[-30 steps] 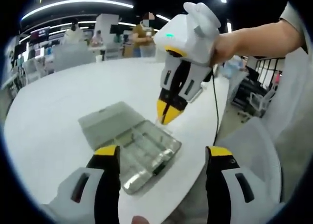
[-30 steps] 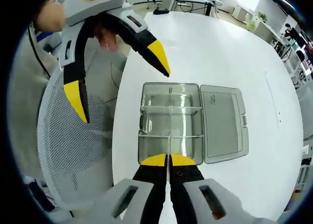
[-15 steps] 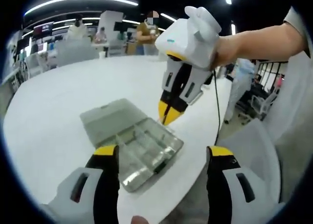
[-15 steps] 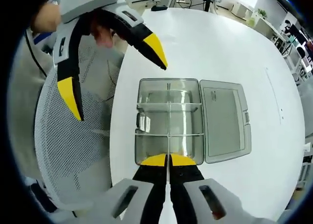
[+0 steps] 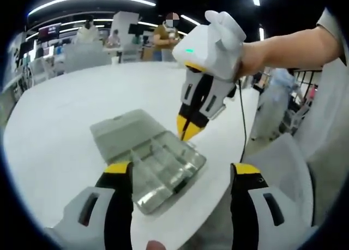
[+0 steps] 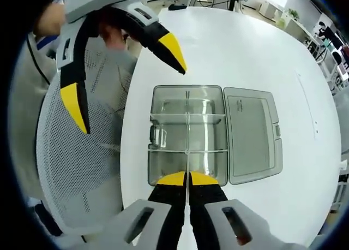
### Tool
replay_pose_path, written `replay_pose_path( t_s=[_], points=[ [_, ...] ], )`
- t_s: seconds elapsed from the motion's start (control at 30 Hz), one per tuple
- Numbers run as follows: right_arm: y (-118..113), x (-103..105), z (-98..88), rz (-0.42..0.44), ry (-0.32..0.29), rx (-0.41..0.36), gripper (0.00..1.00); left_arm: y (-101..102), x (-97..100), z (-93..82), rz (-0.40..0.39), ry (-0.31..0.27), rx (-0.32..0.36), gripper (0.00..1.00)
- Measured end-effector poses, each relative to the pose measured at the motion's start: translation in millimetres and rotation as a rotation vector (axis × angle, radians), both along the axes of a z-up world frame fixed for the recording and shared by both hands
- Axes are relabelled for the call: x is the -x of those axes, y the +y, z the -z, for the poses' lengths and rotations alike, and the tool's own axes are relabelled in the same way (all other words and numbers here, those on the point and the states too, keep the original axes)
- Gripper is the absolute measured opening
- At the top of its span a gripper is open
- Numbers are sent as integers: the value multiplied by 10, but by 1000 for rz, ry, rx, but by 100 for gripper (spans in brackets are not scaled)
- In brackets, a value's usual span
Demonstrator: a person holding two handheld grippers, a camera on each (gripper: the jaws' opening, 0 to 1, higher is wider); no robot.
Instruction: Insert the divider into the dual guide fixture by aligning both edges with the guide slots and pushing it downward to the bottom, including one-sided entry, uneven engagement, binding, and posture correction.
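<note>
Little has shifted in the last second: the right claw (image 5: 188, 131) has eased a touch lower over the clear box, and the box looms slightly larger in the right gripper view than it did.

Going left to right, the left claw (image 6: 122, 83) hangs off the near edge of the white desk (image 6: 245, 48), above a mesh chair back (image 6: 82, 162). Its yellow-tipped jaws stand wide apart with nothing between them. Beside it on the desk lies the clear box (image 6: 187, 134), the dual guide fixture, with its hinged lid (image 6: 252, 134) folded flat to the far side. One long partition runs down its middle and two cross pieces split it into compartments. The right claw (image 6: 187, 178) stands over the near end of that centre line, jaws pressed together on the top edge of a thin clear divider (image 6: 187, 165). In the left gripper view the divider is too faint to make out below the tips.

My read is that the divider is entered in its slots but not yet fully seated, though I cannot tell its depth or whether both ends sit level. What remains is the push down to the floor of the box, with any tilt corrected if one side binds, then the release.
</note>
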State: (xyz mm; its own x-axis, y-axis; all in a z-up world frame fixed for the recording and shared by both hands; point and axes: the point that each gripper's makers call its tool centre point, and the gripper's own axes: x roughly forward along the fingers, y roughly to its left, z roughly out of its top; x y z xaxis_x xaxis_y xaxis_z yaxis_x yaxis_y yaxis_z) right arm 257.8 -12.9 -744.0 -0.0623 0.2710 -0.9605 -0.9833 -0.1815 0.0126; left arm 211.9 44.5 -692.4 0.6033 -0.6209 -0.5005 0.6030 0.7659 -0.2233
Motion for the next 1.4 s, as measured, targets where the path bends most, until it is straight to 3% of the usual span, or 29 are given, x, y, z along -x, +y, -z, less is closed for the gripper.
replay_pose_path(
  t_s=[1.4],
  points=[
    [-2,-5,191,10,39,12,0,38,3,-17,-9,-5,0,70]
  ],
)
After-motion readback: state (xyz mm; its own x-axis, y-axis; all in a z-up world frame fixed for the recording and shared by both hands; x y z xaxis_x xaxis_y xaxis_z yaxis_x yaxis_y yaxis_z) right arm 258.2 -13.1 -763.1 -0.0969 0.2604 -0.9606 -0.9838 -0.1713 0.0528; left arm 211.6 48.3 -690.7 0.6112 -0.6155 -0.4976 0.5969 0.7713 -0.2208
